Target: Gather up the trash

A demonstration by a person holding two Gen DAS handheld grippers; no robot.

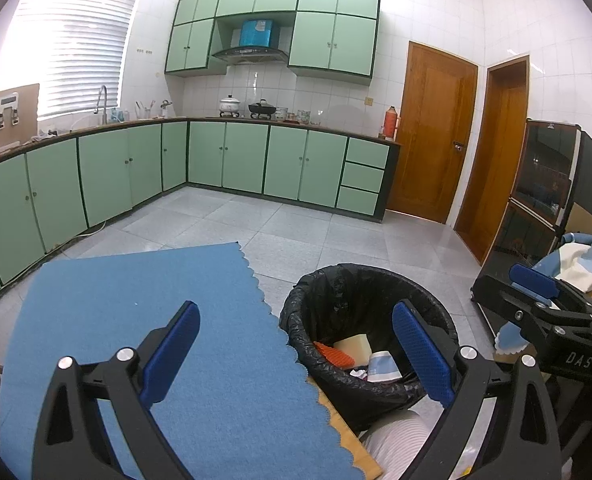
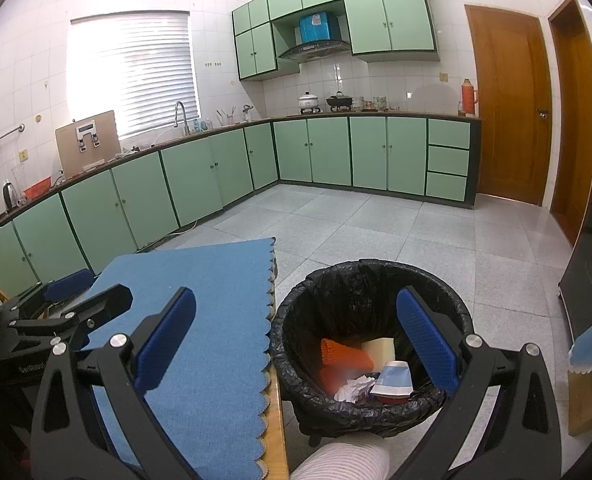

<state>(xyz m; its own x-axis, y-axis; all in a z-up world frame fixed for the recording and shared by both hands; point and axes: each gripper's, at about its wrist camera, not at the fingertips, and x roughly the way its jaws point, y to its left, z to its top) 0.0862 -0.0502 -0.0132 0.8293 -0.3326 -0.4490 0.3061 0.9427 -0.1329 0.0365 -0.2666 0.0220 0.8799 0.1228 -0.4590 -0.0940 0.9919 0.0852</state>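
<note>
Two grippers are in view, both with their blue pads spread wide and nothing between them. The left gripper (image 1: pixel 296 348) hangs over the edge of a table where a blue cloth (image 1: pixel 136 320) meets one bin (image 1: pixel 368 320). The right gripper (image 2: pixel 296 340) hangs beside it, more squarely over the same bin (image 2: pixel 372 332); each shows at the edge of the other's camera.

The bin stands on the tiled floor just beside the table (image 2: pixel 276 420), lined with one black bag. Four pieces of trash lie at the bottom: one orange textured piece (image 2: pixel 342 356), one cream block (image 2: pixel 380 346), one crumpled white paper (image 2: pixel 354 388) and one blue-and-white cup (image 2: pixel 394 378) on its side. They touch one another in a small heap.

The cloth, one sheet with scalloped edges, covers most of the tabletop and is bare.

One striped sleeve (image 2: pixel 336 460) shows at the bottom between the right gripper's arms. Behind stand green cabinets and two wooden doors (image 1: pixel 432 132).
</note>
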